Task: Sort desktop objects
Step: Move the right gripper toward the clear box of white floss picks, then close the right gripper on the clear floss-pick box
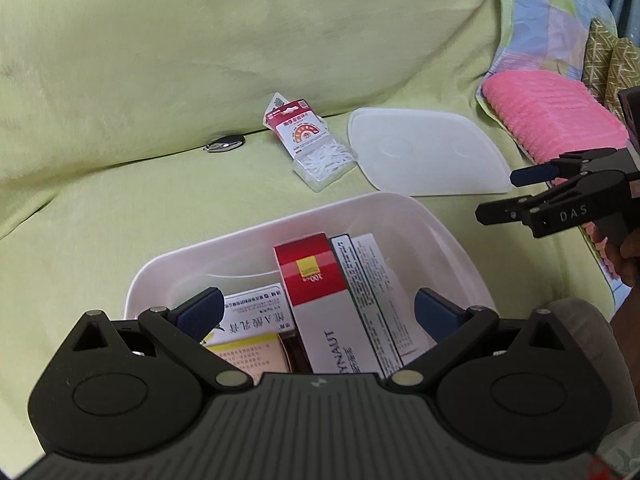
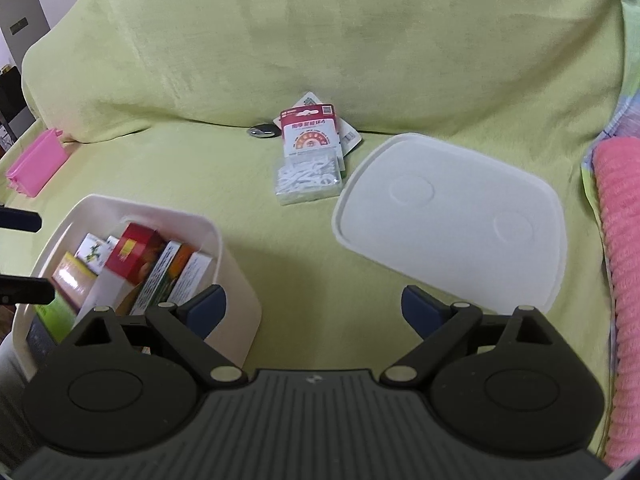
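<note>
Now the left gripper [image 1: 316, 312] hovers wide open over the white bin [image 1: 160, 276], empty. Likewise the right gripper [image 2: 314, 312] gapes empty, floss pack [image 2: 310, 160] well ahead, lid [image 2: 452, 220] nearer.

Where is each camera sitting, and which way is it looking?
Left wrist: on the left gripper, above the white plastic bin of boxes, facing the green-covered sofa; the right gripper and a hand show.
Right wrist: on the right gripper, facing the sofa, over the flat white lid.
Shared: bin, lid, clear floss-pick packet, dark key fob.
</note>
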`<state>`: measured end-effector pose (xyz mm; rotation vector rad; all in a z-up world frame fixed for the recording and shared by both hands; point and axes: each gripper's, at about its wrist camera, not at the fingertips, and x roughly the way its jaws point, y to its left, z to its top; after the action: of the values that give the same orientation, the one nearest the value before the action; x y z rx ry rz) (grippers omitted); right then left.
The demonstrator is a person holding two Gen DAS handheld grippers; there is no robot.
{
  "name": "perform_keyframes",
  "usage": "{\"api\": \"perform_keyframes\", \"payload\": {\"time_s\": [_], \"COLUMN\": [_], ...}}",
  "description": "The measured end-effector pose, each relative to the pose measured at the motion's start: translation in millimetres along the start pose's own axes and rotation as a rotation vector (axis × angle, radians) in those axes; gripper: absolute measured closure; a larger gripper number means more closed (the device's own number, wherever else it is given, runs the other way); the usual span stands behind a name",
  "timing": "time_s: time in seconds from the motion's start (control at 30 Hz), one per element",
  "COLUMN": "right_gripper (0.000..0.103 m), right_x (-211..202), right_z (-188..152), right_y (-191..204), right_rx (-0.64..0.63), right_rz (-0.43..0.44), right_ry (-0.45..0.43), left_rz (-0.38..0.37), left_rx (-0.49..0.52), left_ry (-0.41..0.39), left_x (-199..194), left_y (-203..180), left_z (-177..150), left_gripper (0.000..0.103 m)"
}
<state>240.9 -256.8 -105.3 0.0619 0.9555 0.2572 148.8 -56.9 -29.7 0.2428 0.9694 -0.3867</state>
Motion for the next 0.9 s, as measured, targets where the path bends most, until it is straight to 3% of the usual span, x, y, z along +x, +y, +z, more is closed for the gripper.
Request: {"api": "perform_keyframes", "payload": {"time_s": [0.6,0.9], "right_gripper": [0.007,0.006], "right_x": [93,125], "right_z": [65,80], "right_y": [7,11], "right_rx": [0.032,-0.001], "right_rz": [0.059,0.053], "right_ry": [0.016,0.033], "left_rz": [0.0,-0.009], "left_rx": [-0.041,-0.051], "left_ry": [-0.011,-0.009], "left_x": [22,32], "left_y": [34,45], "left_z": [14,19], "left_gripper": [0.001,0.001]}}
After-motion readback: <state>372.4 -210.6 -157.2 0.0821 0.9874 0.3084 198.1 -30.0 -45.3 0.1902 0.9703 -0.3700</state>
